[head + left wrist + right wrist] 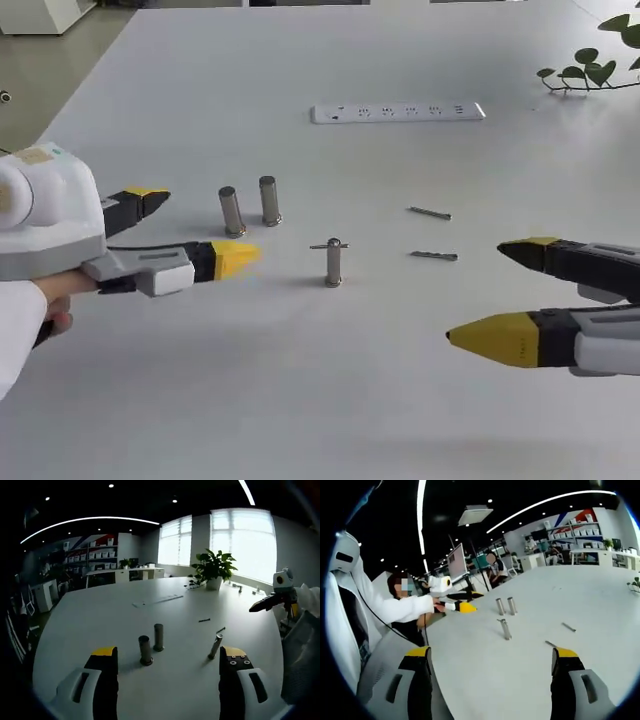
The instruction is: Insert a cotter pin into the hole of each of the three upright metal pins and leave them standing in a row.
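Right gripper (474, 293) above counter (300, 400), jaws spread wide, nothing held. Left gripper (213, 224) also wide and empty. Metal pin (334, 262) upright mid-counter, cotter pin (330, 244) through its top. Left of it, two bare pins (232, 212) upright, side by side. Right of it, two loose cotter pins (433, 256) lying flat, apart.

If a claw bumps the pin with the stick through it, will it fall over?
Probably: the pin is tall and thin on a small foot, so a side bump would likely tip it. It looks like shiny metal, so likely stiff. Once down, its cross stick should stop it rolling.
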`<state>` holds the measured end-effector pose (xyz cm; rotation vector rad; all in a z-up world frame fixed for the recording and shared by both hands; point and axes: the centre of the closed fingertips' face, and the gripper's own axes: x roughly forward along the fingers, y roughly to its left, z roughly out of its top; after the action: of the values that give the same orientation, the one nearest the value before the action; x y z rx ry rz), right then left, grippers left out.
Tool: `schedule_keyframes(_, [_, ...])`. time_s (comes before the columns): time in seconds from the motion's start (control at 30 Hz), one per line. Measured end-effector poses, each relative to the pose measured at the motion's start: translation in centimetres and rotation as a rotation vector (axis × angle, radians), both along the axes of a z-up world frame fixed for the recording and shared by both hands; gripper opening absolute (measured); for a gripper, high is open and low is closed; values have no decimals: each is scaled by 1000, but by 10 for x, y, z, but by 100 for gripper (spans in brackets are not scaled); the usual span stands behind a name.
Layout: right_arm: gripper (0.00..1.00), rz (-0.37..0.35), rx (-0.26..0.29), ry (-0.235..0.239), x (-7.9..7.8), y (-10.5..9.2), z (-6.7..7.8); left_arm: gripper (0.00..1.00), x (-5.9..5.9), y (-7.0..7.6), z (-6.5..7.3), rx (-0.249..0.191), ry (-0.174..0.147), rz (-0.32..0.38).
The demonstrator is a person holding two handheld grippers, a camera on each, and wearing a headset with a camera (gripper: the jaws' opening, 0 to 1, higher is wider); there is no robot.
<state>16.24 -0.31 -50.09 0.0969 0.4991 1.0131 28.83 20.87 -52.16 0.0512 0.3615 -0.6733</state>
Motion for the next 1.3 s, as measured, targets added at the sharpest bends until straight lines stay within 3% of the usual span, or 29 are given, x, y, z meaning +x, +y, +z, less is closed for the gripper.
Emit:
schedule_keyframes(0.13, [98, -15, -7, 10, -2, -5, -2, 70, 19, -2, -7, 1, 10, 5])
schedule_keyframes(0.23, [98, -21, -16, 21, -2, -8, -6, 63, 30, -1, -19, -22, 58, 33])
schedule_keyframes(0.4, [98, -21, -40, 44, -4, -12, -14, 52, 44, 4, -34, 15, 88, 62])
schedule_keyframes(0.57, [98, -23, -43, 56, -4, -13, -17, 42, 53, 1, -44, 58, 98, 45])
schedule_keyframes(0.6, [98, -24, -42, 62, -5, -13, -18, 38, 54, 0, -50, 67, 131, 46])
schedule_keyframes(0.7, [98, -26, -40, 68, -6, -13, -20, 26, 59, 0, -52, 80, 123, 54])
schedule_keyframes(0.87, [97, -10, -41, 85, -10, -12, -24, 23, 64, -6, -50, 72, 118, 48])
schedule_keyframes(0.93, [96, -9, -42, 88, -10, -12, -25, 18, 67, -1, -51, 91, 118, 75])
schedule_keyframes(1.0, [96, -9, -37, 92, -10, -11, -25, 12, 65, -5, -48, 70, 114, 54])
schedule_keyframes(1.2, [96, -13, -35, 105, -10, -11, -27, 11, 64, -3, -48, 114, 86, 45])
schedule_keyframes(1.3, [96, -12, -35, 102, -11, -12, -26, 11, 64, 0, -48, 118, 96, 62])
